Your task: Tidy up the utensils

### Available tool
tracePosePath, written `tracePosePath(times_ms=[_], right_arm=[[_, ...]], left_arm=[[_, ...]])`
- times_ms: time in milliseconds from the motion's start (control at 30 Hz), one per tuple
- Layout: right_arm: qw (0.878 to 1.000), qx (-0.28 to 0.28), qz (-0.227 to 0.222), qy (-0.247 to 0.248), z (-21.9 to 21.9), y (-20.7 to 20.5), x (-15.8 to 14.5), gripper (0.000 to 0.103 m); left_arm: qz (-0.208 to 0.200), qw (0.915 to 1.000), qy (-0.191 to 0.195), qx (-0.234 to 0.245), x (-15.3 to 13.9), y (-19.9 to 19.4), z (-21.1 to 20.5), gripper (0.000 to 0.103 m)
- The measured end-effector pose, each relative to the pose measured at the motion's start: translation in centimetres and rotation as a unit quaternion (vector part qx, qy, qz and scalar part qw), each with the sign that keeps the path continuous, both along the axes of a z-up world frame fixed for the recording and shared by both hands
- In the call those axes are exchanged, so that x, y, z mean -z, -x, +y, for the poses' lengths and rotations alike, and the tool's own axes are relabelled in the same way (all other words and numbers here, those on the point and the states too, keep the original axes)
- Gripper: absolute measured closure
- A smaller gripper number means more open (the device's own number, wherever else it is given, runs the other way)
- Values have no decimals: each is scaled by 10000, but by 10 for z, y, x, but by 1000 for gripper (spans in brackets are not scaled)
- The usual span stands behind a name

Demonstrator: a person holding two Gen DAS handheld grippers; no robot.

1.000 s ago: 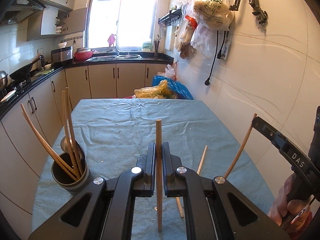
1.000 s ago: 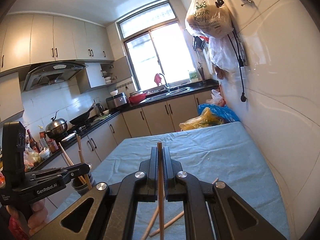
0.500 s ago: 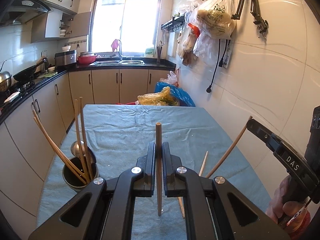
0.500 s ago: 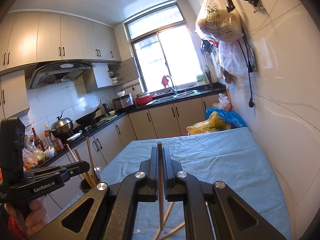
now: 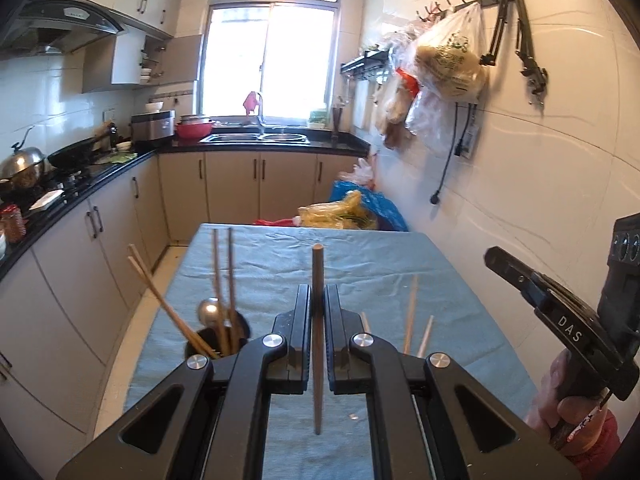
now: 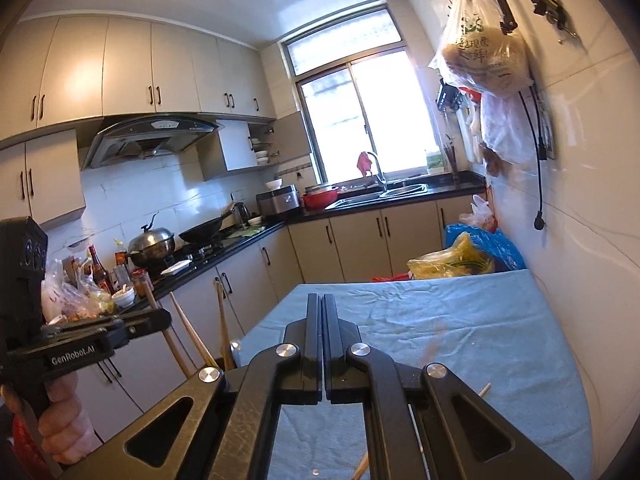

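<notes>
Jaws first: our left gripper [image 5: 318,316] is pinching a chopstick [image 5: 317,264] upright, its tip rising above the jaws and its lower end hanging free over the tabletop [image 5: 360,264]. Our right gripper [image 6: 322,336] is showing its jaws pressed together with nothing visible between them.

We are judging that we are mid-carry with this chopstick. The holder [image 5: 218,342] is sitting ahead and to the left of the left jaws, already bristling with chopsticks and a spoon [image 5: 208,312]. Next we are needing to swing left, line the lower end over the holder's mouth between the leaning sticks, then let go.

Loose sticks [image 5: 410,308] are lying just right of the left jaws, partly hidden behind the gripper body, so we cannot count them. In the right view the holder is mostly covered by the gripper, and a brown blur ahead and to the right of the right jaws is too smeared to identify.
</notes>
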State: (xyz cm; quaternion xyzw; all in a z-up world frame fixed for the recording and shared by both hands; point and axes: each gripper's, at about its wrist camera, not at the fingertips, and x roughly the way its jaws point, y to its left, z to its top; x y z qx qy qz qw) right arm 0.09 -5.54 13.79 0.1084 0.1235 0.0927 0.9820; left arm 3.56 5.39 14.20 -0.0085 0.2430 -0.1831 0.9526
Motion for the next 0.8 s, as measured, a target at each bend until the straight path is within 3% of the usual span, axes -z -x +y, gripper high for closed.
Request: tracePosePath(times_ms=[133,267,300,433,567,800], right_arm=[[9993,75,254,-260,-17,-8,8,102],[9904,309,1241,-530,-54,-42,27,95],[9846,399,1557,-683,-68,-56,37,90],[9537,682,2771,-954,-112,-117,90,90],[9229,957,3597,-980,-134,-163,137,90],[8986,1281,4106,-865,-146,-205,174,90]], left_arm=[[71,10000,30,-8,4,-2,5,97],[135,9999,54,58,8,-6,2,97],[143,9999,61,76,9,-6,2,97],[208,9996,72,165,16,-9,-5,97],[284,9993,24,241,22,-12,-14,97],[413,9984,-24,386,33,-17,-22,97]])
